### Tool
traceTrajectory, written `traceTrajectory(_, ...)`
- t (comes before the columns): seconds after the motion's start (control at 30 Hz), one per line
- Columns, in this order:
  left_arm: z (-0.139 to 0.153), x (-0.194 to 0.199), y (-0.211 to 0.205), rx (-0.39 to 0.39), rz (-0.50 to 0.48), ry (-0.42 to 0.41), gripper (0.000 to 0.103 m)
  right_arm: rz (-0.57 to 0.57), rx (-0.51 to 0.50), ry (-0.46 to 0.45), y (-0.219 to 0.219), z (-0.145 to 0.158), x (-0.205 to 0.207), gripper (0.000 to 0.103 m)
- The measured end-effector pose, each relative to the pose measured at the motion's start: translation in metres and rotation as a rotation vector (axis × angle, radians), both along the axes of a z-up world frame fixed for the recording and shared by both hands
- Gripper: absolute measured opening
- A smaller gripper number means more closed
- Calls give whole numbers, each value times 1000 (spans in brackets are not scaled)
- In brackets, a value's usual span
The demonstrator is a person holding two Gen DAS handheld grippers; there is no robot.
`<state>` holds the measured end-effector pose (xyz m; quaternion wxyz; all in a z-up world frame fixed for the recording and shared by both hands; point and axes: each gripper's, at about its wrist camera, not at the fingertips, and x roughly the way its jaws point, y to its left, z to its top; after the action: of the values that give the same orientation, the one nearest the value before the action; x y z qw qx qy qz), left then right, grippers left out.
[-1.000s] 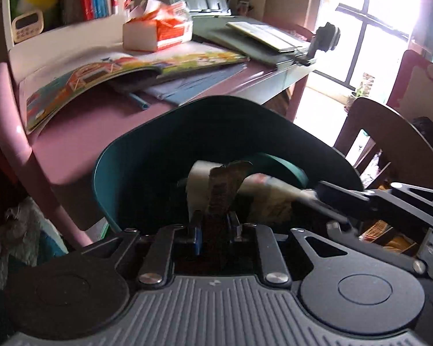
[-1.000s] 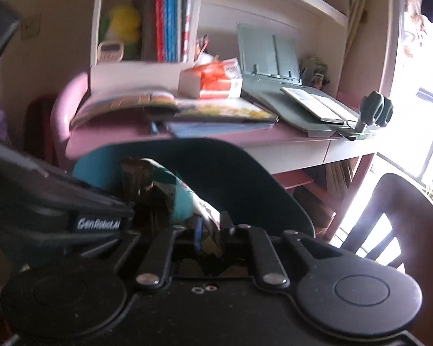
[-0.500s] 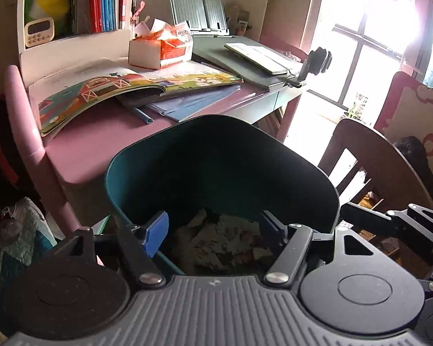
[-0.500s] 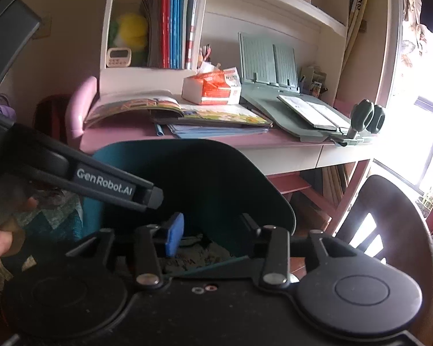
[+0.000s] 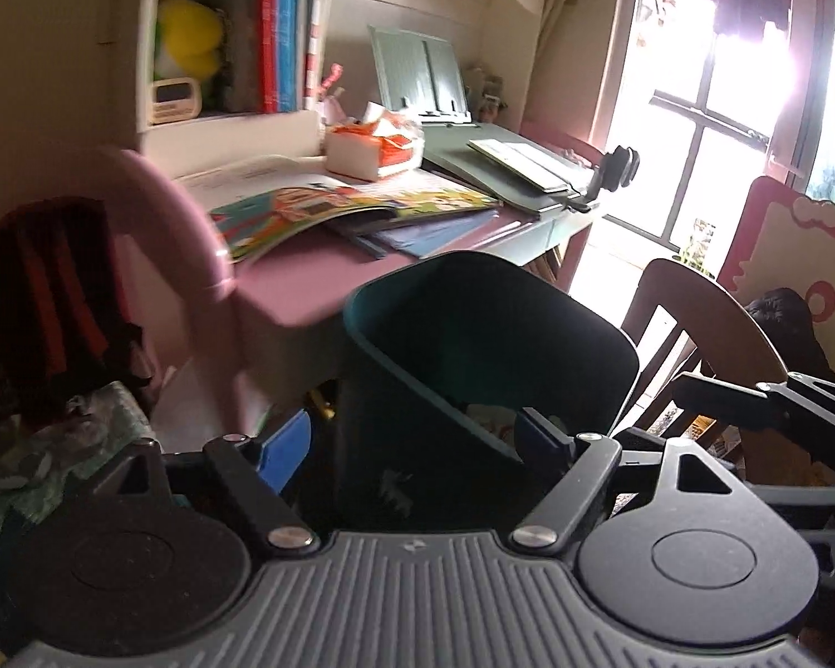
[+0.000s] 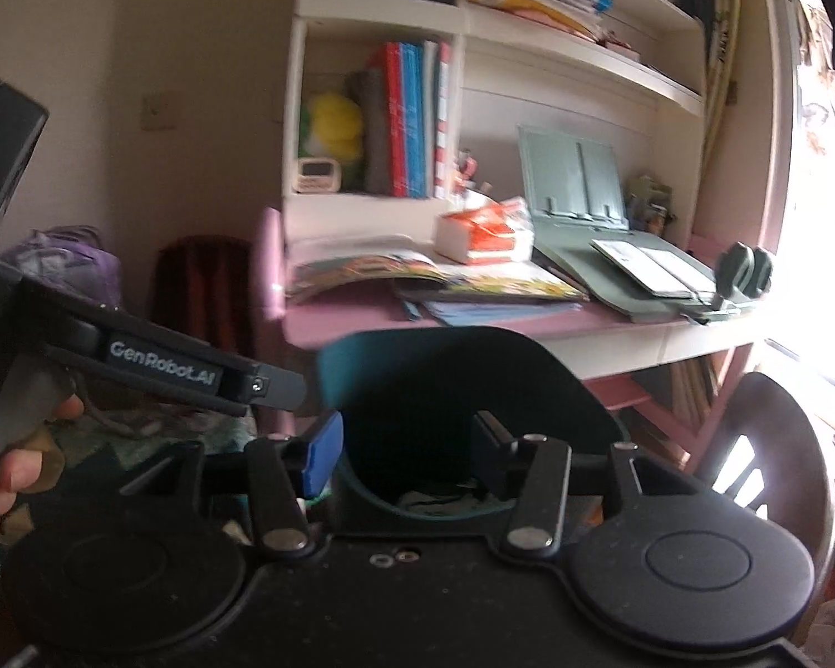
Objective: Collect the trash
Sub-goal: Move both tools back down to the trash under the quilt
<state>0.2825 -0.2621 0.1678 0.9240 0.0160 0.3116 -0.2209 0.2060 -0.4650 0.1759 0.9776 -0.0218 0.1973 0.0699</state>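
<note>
A dark teal trash bin (image 5: 490, 345) stands on the floor in front of the pink desk; it also shows in the right wrist view (image 6: 462, 389). Paper scraps (image 5: 490, 423) lie inside it, and a bit of trash (image 6: 434, 498) shows at its bottom in the right wrist view. My left gripper (image 5: 412, 445) is open and empty, its jaws spread across the bin's near wall. My right gripper (image 6: 406, 451) is open and empty, just above the bin's near rim. The left gripper's body (image 6: 183, 370) reaches in from the left in the right wrist view.
The pink desk (image 5: 306, 284) carries an open picture book (image 5: 328, 206), blue folders, a tissue box (image 5: 373, 147) and a grey book stand (image 6: 573, 178). A wooden chair (image 5: 712, 323) stands right of the bin. Bags and cloth lie on the floor at left.
Both grippers opened and dropped their paper trash into the bin, then drew up and back from it. Both views now tilt higher toward the desk and shelves.
</note>
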Motion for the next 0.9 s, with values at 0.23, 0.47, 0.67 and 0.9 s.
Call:
traceTrajectory(0.23, -3, -38, 68, -7, 45, -5, 81, 89, 62, -6, 40, 0, -19, 56)
traceTrajectory(0.47, -28, -70, 149, 8, 159, 3, 82, 229, 126, 33, 94, -24, -25, 58)
traceTrajectory(0.67, -62, -87, 219, 29, 243, 21, 82, 335, 143, 94, 151, -59, -16, 59)
traceTrajectory(0.9, -123, -95, 290, -8, 336, 73, 103, 417, 146, 210, 214, -116, 2, 61)
